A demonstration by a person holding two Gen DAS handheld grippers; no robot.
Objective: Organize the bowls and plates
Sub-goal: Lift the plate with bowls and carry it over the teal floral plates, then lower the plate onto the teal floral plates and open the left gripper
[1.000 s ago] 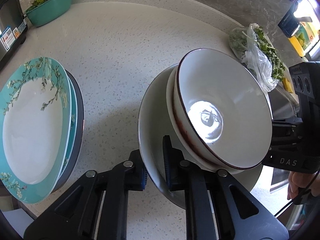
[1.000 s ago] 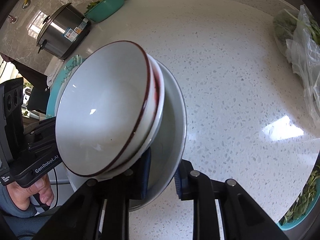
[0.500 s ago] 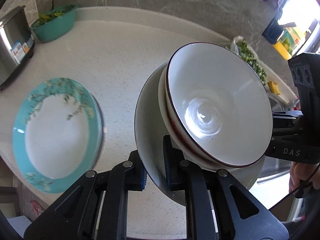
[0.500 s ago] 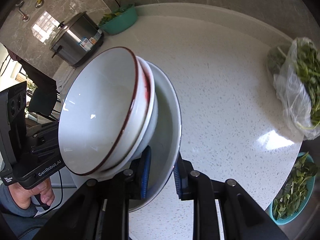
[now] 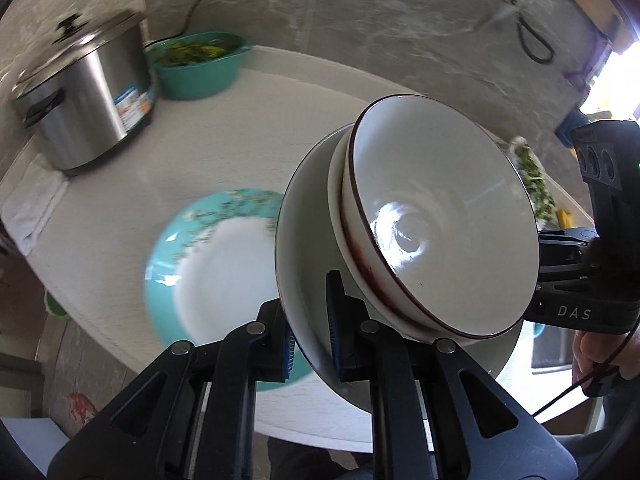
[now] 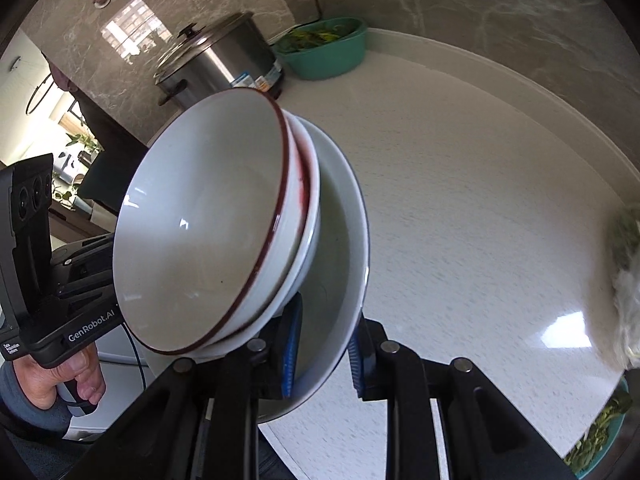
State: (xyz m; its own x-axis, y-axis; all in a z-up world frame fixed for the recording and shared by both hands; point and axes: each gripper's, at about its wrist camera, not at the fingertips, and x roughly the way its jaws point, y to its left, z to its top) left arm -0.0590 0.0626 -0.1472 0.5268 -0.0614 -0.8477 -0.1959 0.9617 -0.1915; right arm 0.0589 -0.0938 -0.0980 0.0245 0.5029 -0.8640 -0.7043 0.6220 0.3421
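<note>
The stack is up in the air: a red-rimmed bowl (image 5: 436,216) nested in a second white bowl (image 5: 338,200), both sitting in a wide white plate (image 5: 296,248), all tipped on edge above the counter. The left gripper (image 5: 311,320) pinches the plate's rim at its 6 o'clock, one blue pad inside, one outside. The right gripper (image 6: 326,354) clamps the opposite rim the same way, jaws narrowed to the rim's thickness.

Below, at 9 o'clock from the stack, a teal floral plate (image 5: 200,264) lies flat near the counter's front edge, partly hidden behind the held plate. The speckled countertop (image 6: 480,200) spreads bare toward 2 o'clock. At the back stand a steel rice cooker (image 5: 80,92) and, just beside it, a teal basin of greens (image 5: 196,68). A bag of greens (image 6: 624,280) blurs at 3 o'clock.
</note>
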